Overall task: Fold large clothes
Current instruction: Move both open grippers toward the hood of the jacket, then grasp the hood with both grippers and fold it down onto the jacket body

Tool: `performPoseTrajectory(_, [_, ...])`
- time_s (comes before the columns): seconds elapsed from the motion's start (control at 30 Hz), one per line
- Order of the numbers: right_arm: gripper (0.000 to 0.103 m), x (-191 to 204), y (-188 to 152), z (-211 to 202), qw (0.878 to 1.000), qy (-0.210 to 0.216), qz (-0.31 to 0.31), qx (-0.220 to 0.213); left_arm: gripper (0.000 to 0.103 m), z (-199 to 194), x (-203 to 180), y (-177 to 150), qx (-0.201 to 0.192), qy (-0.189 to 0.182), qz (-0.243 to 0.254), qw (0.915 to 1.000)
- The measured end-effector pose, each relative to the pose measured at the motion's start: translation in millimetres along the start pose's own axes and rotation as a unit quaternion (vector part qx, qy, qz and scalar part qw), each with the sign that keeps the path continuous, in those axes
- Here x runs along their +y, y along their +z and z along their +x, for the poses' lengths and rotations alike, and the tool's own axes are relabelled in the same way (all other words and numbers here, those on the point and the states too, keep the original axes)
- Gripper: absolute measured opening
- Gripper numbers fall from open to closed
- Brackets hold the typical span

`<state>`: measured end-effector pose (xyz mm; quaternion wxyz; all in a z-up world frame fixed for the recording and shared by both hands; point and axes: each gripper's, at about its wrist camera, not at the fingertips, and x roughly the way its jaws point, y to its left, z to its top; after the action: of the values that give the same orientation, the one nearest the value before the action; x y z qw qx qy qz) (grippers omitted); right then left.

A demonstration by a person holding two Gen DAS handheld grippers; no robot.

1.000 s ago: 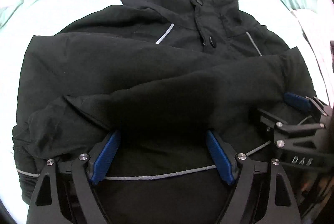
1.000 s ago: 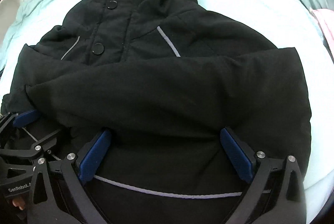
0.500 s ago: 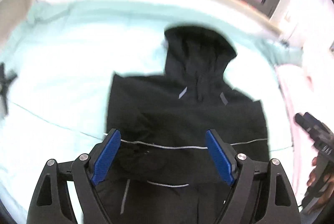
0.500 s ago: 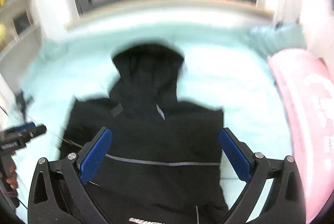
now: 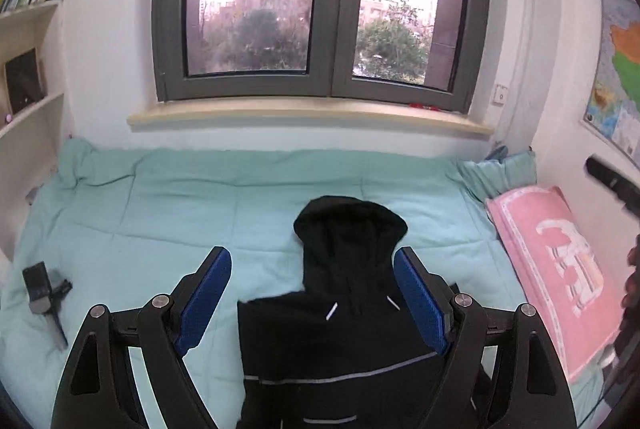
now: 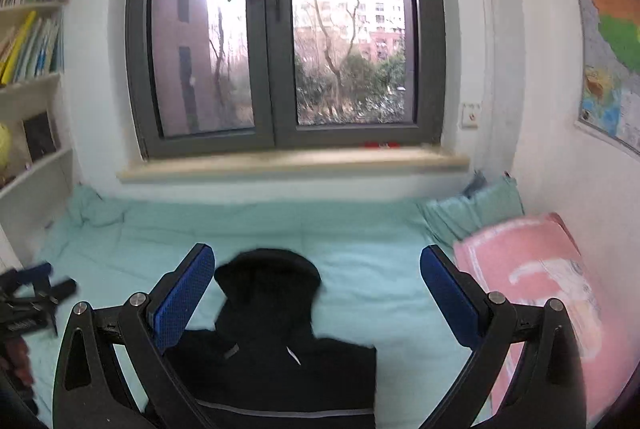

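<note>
Jacket, black and hooded, lies flat on the mint-green bed, its hood pointing toward the window and its sleeves folded in over the body. Thin grey reflective stripes run across its lower part. From my left gripper I see its blue-padded jaws standing wide with nothing between them, raised above the jacket and looking down along it. My right gripper is the same: jaws spread wide, empty, held above the garment, with the hood showing between its pads.

In the right wrist view, the left gripper appears at the left edge, with a hand below it. In the left wrist view, the right gripper shows at the far right edge.

A pink blanket lies along the right side of the bed, near the jacket but apart from it. A small dark device rests on the bedding well to the left. A bookshelf stands on the left wall and a map hangs on the right wall.
</note>
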<state>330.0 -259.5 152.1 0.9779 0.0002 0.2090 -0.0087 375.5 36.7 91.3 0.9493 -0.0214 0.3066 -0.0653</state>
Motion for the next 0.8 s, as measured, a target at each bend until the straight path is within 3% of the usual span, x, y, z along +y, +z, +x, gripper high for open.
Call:
performPoseTrajectory(0.17, [0.103,-3,-15,55,0.997,0.059,-0.016,0.053,0.084,60,11,-5,0.045,-0.011,-0.034,0.9984])
performPoseTrajectory(0.37, [0.103,-4,-81,183,0.988,0.095,-0.031,0.115,0.084,169,19,-29,0.099,-0.019,-0.026,0.9946])
performPoseTrajectory(0.5, [0.103,-28,-137,262,0.976,0.127,0.063,0.168,0.084,247,34,-60,0.115,-0.054,-0.081,0.9886])
performPoseTrajectory(0.63, [0.103,-53,-198,329,0.952,0.162,0.166,0.202,0.084,307,44,-98,0.117,-0.082,-0.135,0.9805])
performPoseTrajectory(0.73, [0.099,-58,-217,361,0.951,0.161,0.175,0.197,0.084,344,44,-112,0.122,-0.089,-0.153,0.9767])
performPoseTrajectory(0.8, [0.092,-63,-221,375,0.955,0.163,0.188,0.161,0.084,368,43,-114,0.129,-0.089,-0.15,0.9762])
